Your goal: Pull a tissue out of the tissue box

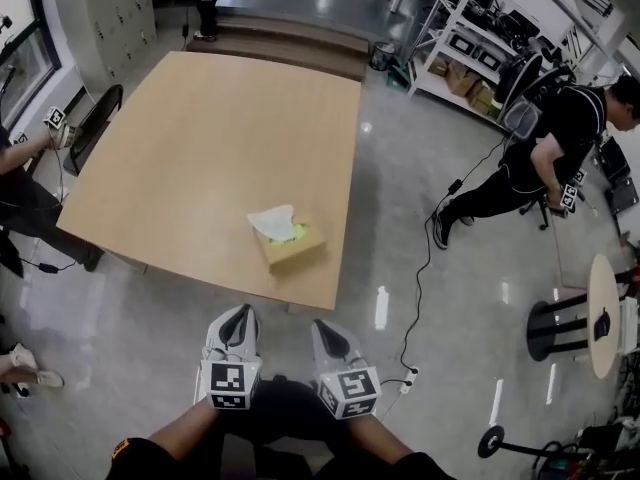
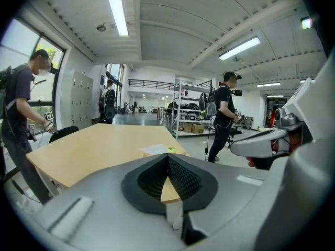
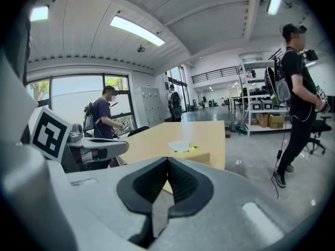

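A tan tissue box (image 1: 292,247) sits near the front edge of the wooden table (image 1: 200,158), a white tissue (image 1: 271,220) sticking out of its top. Both grippers hang short of the table, over the floor. My left gripper (image 1: 240,313) is shut and holds nothing. Beside it my right gripper (image 1: 326,326) is also shut and empty. The left gripper view shows the tissue (image 2: 156,149) ahead beyond the closed jaws. In the right gripper view the box (image 3: 192,157) and tissue (image 3: 179,146) lie just past the jaw tips.
A person (image 1: 545,158) crouches on the floor at the right, near a black cable (image 1: 425,268). A small round table (image 1: 601,313) stands at the far right. Another person (image 1: 20,183) and a chair (image 1: 95,123) are at the table's left side. Shelving (image 1: 470,28) lines the back.
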{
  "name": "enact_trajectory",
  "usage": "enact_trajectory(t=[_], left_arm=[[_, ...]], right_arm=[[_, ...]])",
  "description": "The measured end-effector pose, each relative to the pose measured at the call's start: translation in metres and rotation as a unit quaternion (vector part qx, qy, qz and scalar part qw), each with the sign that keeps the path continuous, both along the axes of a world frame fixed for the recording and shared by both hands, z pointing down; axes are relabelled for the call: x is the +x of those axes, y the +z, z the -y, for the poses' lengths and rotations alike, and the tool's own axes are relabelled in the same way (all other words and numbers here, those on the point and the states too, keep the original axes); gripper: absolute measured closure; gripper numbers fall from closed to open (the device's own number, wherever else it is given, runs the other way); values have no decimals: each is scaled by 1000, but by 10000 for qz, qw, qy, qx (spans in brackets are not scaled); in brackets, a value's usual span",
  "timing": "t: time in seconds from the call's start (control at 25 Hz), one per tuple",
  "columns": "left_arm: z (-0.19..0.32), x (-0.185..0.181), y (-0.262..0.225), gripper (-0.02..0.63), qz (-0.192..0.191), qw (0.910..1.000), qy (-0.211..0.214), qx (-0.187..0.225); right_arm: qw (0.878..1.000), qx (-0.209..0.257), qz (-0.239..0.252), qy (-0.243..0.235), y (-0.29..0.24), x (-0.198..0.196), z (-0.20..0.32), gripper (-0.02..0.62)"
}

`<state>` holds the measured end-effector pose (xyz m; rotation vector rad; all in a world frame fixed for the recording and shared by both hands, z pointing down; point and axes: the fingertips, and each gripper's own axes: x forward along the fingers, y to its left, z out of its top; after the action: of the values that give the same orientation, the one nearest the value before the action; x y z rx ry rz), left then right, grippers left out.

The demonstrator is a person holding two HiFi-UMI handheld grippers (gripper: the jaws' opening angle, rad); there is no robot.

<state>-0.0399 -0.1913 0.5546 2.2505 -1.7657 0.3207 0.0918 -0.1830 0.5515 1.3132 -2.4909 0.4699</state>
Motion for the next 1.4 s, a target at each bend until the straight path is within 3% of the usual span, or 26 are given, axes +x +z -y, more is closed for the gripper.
enact_trajectory(t=[0.44, 0.72, 0.8, 1.04, 1.4], left_arm=[[120, -42, 8, 588, -464, 9989, 104, 2], [165, -63, 12, 588, -323, 9991, 258, 90], [173, -67, 17, 588, -259, 9993, 264, 39], [191, -80, 32, 588, -149, 9997, 124, -112], [209, -79, 49, 588, -23, 9986, -121, -508]], right_arm=[[9958, -216, -879, -159, 7, -52, 118, 604], [9896, -404, -1300, -463, 28, -76, 164, 598], [9875, -526, -1375, -567, 39, -79, 173, 540], [9787, -764, -1714, -828, 65, -86, 199, 471], [9570, -1377, -2118, -1426, 96, -89, 220, 425]])
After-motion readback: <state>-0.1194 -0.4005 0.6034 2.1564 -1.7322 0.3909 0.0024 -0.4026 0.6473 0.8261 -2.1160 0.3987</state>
